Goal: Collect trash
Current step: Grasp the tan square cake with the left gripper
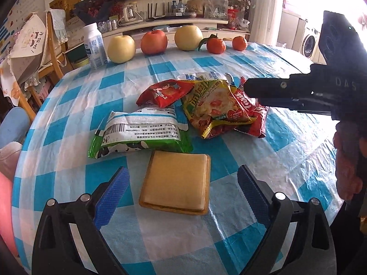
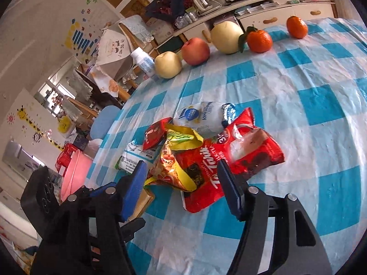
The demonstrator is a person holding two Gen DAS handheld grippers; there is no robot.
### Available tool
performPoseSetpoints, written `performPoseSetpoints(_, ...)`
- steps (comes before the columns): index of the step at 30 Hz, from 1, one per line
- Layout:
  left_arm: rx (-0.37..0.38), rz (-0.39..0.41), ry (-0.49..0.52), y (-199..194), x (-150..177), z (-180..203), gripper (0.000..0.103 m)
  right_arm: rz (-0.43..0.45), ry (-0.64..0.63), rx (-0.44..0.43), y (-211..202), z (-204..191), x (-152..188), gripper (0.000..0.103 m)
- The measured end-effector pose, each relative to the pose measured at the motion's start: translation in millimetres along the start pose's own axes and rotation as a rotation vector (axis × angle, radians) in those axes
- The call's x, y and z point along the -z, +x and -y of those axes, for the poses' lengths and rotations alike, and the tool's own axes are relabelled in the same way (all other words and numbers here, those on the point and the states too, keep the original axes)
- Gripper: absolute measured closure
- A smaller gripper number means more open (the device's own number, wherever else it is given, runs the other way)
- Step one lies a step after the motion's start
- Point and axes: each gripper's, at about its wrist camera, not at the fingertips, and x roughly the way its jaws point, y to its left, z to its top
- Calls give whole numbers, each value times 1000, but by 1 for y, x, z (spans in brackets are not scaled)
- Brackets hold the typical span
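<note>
Left gripper: jaws spread wide, straddling a tan square packet on the checked tablecloth; pads clear of it on both sides. Right gripper: jaws about half open, set over the near edge of the red wrapper and the yellow wrapper; pad contact cannot be determined. Beyond lie a green-and-white wrapper, a small red wrapper and a white pouch, partly covered. At the far table edge: bottle, fruit row.
</note>
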Motion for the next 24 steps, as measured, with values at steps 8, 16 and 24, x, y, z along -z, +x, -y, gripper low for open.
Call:
performPoseSetpoints(8, 28, -28, -24, 11, 0, -9, 27, -7, -45, -9, 21, -11, -3, 51)
performPoseSetpoints(16, 40, -31, -50, 13, -1, -15, 39, 2, -73, -3, 33, -18, -6, 51)
performPoseSetpoints(24, 22, -21, -50, 12, 1, -14, 43, -29, -132, 27, 47, -26, -3, 71)
